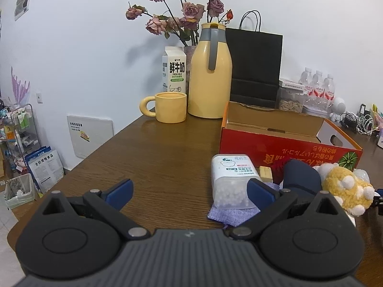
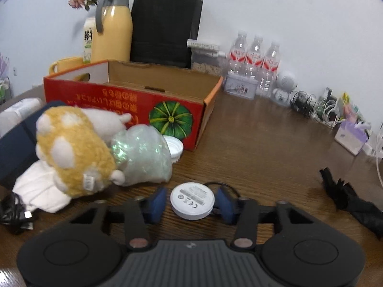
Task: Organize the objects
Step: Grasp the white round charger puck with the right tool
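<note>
While flat on the table (image 2: 263, 143):
Puck (image 2: 192, 200): label-face up, round, no long axis.
Right gripper (image 2: 192, 202): fingers straddle puck, contact unclear.
Left gripper (image 1: 189, 190): spread wide, holding nothing.

Room evenly lit, soft and cool, no harsh highlights. Dried flowers (image 1: 182, 14) throw a faint grey shadow on the white wall (image 1: 83, 47) to their left, so light arrives from the right of them. Dull sheen on the worktop (image 1: 155, 148) in front of the yellow mug (image 1: 170, 107). Left wrist view sharp. Right wrist view softer overall; plush toy (image 2: 71, 148) and red box (image 2: 124, 102) smeared, with the black bag (image 2: 165, 28) behind the box hazy. Strong fisheye bending, dark vignette in corners of both views.
</note>
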`<state>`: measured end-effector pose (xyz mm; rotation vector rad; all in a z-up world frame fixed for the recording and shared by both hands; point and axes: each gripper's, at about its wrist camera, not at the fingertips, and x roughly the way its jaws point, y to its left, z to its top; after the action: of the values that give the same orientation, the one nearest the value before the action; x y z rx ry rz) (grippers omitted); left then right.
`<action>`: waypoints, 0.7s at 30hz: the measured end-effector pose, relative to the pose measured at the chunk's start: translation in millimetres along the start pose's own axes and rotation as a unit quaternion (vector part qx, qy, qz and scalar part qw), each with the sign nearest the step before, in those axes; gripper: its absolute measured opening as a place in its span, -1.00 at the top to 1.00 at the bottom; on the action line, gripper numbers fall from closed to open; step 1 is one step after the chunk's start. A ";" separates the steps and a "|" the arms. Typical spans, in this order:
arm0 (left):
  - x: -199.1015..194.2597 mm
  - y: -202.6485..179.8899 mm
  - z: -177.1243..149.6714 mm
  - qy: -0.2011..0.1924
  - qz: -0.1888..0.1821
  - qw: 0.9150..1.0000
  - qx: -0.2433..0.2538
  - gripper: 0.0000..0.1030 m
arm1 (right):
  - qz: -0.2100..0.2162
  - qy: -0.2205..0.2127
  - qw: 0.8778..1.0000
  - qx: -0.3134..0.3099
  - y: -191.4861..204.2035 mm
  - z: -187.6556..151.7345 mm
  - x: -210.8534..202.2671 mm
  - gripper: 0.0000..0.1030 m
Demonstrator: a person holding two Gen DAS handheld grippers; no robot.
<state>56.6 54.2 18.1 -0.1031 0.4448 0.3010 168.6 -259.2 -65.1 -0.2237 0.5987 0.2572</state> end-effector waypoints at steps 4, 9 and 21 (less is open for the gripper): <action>0.1 -4.7 -0.1 0.001 -0.004 1.000 0.004 -1.00 | 0.009 -0.020 1.000 0.010 -2.7 -1.3 -7.1 0.26; 2.6 -15.5 -4.4 0.008 -0.021 1.000 0.018 -1.00 | 0.016 -0.047 0.998 0.023 -5.3 -2.8 -22.5 0.26; -2.6 -39.2 -8.0 0.009 -0.111 0.993 0.044 -0.81 | 0.128 -0.115 0.983 -0.058 50.8 11.6 -73.5 0.26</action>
<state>63.2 14.9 13.4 -0.0675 0.4594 0.0624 100.9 -220.6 -19.8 -0.2252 0.3822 0.5609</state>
